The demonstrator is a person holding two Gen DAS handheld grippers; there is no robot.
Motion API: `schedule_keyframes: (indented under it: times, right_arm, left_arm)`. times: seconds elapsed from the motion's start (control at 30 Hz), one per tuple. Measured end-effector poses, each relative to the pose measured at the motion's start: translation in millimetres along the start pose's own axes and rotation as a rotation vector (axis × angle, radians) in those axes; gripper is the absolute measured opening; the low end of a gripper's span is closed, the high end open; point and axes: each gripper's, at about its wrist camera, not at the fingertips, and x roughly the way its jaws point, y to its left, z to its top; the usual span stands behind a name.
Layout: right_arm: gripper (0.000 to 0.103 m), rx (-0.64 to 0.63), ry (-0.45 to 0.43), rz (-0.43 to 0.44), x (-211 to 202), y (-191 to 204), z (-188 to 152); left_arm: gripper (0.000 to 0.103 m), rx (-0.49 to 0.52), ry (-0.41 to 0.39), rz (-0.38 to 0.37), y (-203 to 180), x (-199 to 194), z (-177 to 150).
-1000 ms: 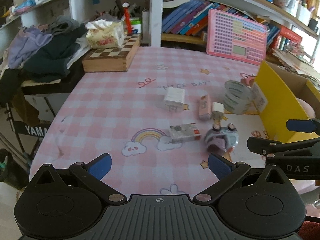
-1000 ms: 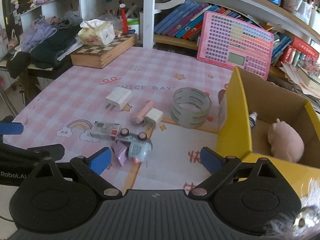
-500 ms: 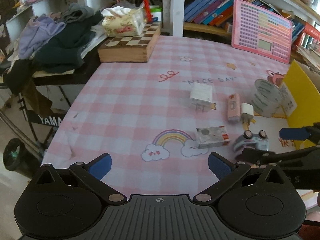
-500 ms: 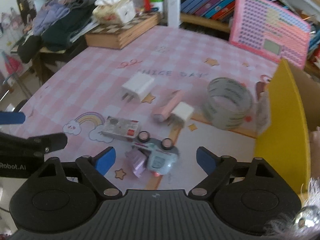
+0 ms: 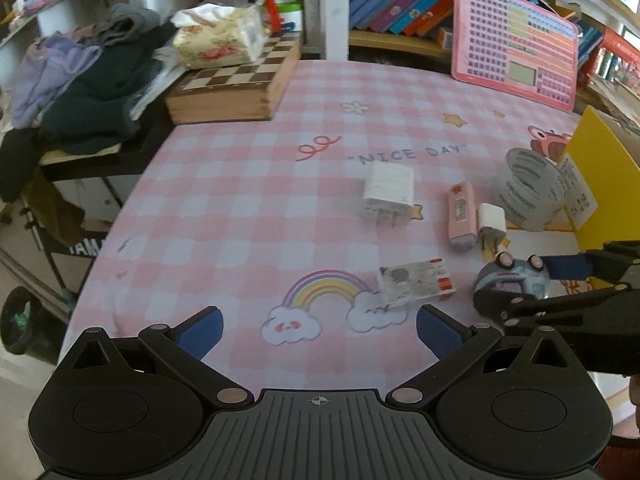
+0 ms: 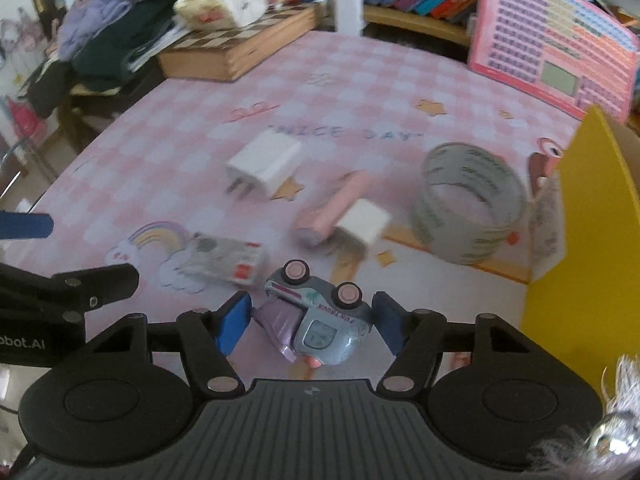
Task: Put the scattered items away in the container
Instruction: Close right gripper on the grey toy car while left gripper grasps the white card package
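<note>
A grey-blue toy truck (image 6: pixel 320 320) lies on its side on the pink checked tablecloth, its purple bed tipped out. My right gripper (image 6: pixel 312 310) is closing on it, and both blue pads meet its sides; the left wrist view shows the same grip (image 5: pixel 524 284) on the truck (image 5: pixel 512 280). My left gripper (image 5: pixel 320 328) hangs open over the rainbow print, holding nothing. Still on the cloth are a small printed box (image 6: pixel 224 260), a white charger (image 6: pixel 264 164), a pink stick (image 6: pixel 332 204), a small white plug (image 6: pixel 362 224) and a tape roll (image 6: pixel 468 208). The yellow cardboard box (image 6: pixel 588 220) stands at the right.
At the back left, a wooden chessboard case (image 5: pixel 236 88) carries a tissue pack (image 5: pixel 220 40), next to a pile of clothes (image 5: pixel 92 84). A pink toy tablet (image 5: pixel 516 44) leans against the bookshelf. The table edge drops off at the left.
My right gripper came down and forward over the toy truck and its jaws narrowed from wide open onto it. The left gripper shifted left, staying open.
</note>
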Motion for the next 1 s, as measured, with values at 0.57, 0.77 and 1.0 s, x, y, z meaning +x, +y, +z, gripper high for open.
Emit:
schedule_keyframes:
  times: [0.57,0.77,1.0]
  right_arm:
    - [0.065,-0.041,0.02,-0.089,-10,-28,-13]
    - [0.065,-0.044,0.032,-0.071,-8,-31,-12]
    - [0.065,-0.039,0.036,-0.061,-6,-33,-11]
  left_arm:
    - [0.103,0.094,0.027,-0.061,-39,43,20]
    - [0.097,0.157,0.038,-0.081,-49,52,23]
    - [0.061,0.189,0.067,-0.11,-56,57,20]
